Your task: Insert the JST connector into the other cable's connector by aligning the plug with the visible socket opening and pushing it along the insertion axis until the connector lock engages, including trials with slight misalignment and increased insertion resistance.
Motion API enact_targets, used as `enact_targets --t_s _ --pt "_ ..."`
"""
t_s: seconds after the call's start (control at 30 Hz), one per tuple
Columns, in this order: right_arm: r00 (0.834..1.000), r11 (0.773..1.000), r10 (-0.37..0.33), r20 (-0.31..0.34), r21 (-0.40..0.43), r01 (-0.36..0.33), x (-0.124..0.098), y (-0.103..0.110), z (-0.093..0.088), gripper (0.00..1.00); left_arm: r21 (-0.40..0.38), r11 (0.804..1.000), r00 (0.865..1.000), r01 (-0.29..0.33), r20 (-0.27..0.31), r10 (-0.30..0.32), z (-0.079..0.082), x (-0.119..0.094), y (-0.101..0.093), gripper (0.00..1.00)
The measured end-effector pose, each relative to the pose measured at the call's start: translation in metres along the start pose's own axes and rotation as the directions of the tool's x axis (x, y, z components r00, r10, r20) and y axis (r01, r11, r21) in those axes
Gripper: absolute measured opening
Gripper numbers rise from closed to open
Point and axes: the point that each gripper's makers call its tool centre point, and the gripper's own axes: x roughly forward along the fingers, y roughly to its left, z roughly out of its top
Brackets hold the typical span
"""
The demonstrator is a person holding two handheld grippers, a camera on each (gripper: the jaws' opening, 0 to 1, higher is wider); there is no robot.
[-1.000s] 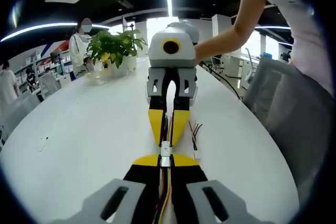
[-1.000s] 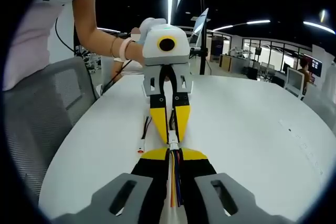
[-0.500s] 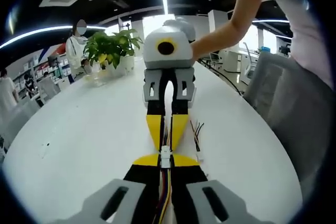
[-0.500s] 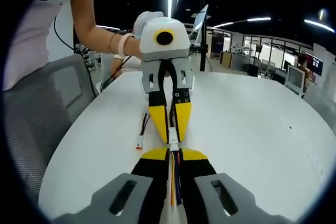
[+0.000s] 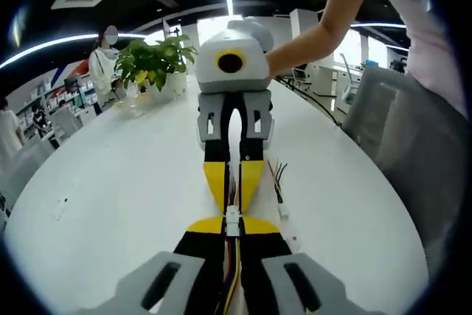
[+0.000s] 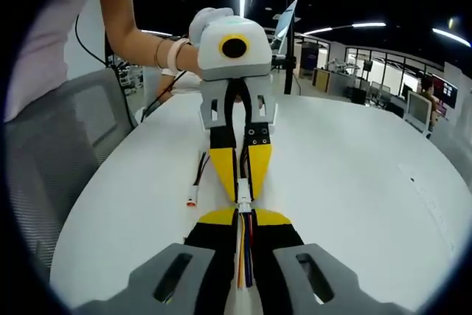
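In the left gripper view my left gripper (image 5: 233,228) is shut on a cable with coloured wires that ends in a white JST connector (image 5: 233,218). Facing it tip to tip, my right gripper (image 5: 233,198) is shut on the other cable's connector. In the right gripper view the white connector pair (image 6: 244,201) sits between my right gripper (image 6: 243,219) and the left gripper (image 6: 242,181). The two connectors touch in line. I cannot tell whether the lock has caught.
A spare cable (image 5: 279,186) with a small white plug lies on the white table (image 5: 110,182), also seen as the spare cable (image 6: 197,182). A potted plant (image 5: 153,64) stands far back. A grey chair (image 6: 66,153) and a person's arm (image 6: 140,31) are at the table's edge.
Both views have shifted a little and the facing gripper looks slightly larger and higher. The two grippers stay tip to tip with the connectors held together.
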Motion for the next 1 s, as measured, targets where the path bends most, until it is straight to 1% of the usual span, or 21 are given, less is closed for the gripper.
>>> enact_targets --t_s 0.2,0.23,0.27,0.3,0.4,0.5,0.73,0.9,1.0 --pt "1.000 1.000 0.007 -0.015 0.001 -0.007 0.003 0.000 -0.007 0.04 -0.007 1.000 1.000 0.004 -0.010 -0.004 -0.007 0.006 0.000 0.00" --pt "1.000 1.000 0.014 0.000 0.009 -0.014 0.003 0.001 -0.004 0.04 -0.017 1.000 1.000 0.011 0.005 -0.011 -0.004 0.007 -0.001 0.00" --pt "1.000 1.000 0.015 -0.020 -0.017 -0.016 0.003 0.001 -0.004 0.04 -0.004 1.000 1.000 0.010 -0.008 -0.010 -0.006 0.008 -0.001 0.00" --pt "1.000 1.000 0.015 -0.025 -0.026 -0.016 0.005 0.001 -0.005 0.04 0.004 1.000 1.000 0.010 -0.013 -0.010 -0.006 0.009 -0.001 0.00" --pt "1.000 1.000 0.012 -0.016 -0.010 -0.013 0.004 0.000 -0.005 0.04 -0.016 1.000 1.000 0.003 -0.010 -0.003 -0.008 0.007 0.001 0.00" --pt "1.000 1.000 0.013 -0.010 -0.012 -0.013 0.004 0.000 -0.004 0.04 -0.016 1.000 1.000 0.003 -0.009 -0.003 -0.007 0.005 0.001 0.00" --pt "0.999 0.999 0.024 -0.027 -0.032 -0.024 0.008 0.003 -0.007 0.04 -0.028 1.000 1.000 0.003 -0.028 -0.003 -0.014 0.005 -0.001 0.00" --pt "1.000 1.000 0.018 -0.021 -0.023 -0.018 0.009 0.002 -0.008 0.04 -0.052 0.999 1.000 -0.016 -0.012 0.015 -0.016 0.003 0.001 0.00" --pt "1.000 1.000 0.019 -0.023 -0.020 -0.020 0.009 0.002 -0.009 0.04 -0.055 0.998 1.000 -0.019 -0.018 0.018 -0.017 0.004 0.000 0.00"
